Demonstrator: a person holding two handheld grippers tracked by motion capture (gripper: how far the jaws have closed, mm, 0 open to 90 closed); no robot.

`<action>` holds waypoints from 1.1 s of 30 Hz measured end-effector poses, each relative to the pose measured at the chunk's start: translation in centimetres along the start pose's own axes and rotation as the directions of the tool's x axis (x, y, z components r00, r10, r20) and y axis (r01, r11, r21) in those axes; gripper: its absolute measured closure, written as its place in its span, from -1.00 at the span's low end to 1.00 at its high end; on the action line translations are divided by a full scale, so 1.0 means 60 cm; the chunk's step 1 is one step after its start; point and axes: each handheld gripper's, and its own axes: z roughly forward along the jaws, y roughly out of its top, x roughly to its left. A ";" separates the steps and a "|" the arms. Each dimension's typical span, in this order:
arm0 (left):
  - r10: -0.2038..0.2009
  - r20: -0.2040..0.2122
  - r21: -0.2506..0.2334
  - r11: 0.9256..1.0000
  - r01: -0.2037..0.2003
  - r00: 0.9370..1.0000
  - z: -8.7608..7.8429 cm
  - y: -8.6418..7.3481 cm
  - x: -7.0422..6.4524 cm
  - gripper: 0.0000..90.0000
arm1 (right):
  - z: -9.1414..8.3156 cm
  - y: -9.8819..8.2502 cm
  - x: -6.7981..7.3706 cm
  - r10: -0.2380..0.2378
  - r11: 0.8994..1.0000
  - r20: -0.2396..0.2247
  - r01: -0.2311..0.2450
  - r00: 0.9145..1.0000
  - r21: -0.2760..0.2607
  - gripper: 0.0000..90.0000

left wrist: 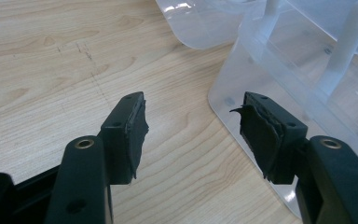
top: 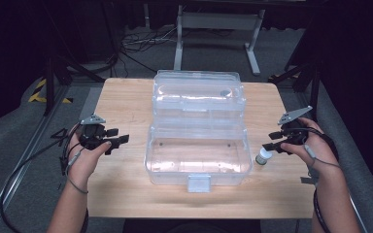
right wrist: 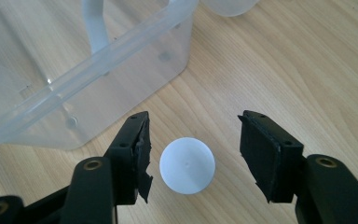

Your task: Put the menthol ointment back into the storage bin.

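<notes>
Box point(top: 197, 154) at frame centre open and empty; bottle point(right wrist: 187, 165) at lower centre straddled by spread right gripper point(right wrist: 193, 154), ungrasped; left gripper point(left wrist: 191, 130) released, idle; pickup and placement outstanding.

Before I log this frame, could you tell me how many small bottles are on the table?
1: a white-capped bottle stands right of the clear box, between the right gripper's open jaws.

Open box point(top: 197, 154) mid-table point(top: 126, 194), lid behind; small bottle point(top: 263, 156) just right of it, upright.
</notes>
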 end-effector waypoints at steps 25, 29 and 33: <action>0.004 0.003 0.003 1.000 -0.004 1.000 0.003 0.000 -0.001 -0.08 | 0.045 -0.011 -0.005 0.003 0.990 -0.017 -0.001 1.000 0.144 -0.13; 0.007 0.004 0.003 1.000 -0.007 1.000 0.004 0.000 -0.002 -0.08 | 0.058 -0.011 -0.004 0.003 0.985 -0.028 0.002 1.000 0.174 -0.13; 0.007 0.003 0.006 1.000 -0.007 1.000 0.004 0.000 -0.001 -0.07 | 0.067 -0.012 -0.003 -0.001 0.980 -0.031 0.007 1.000 0.199 -0.12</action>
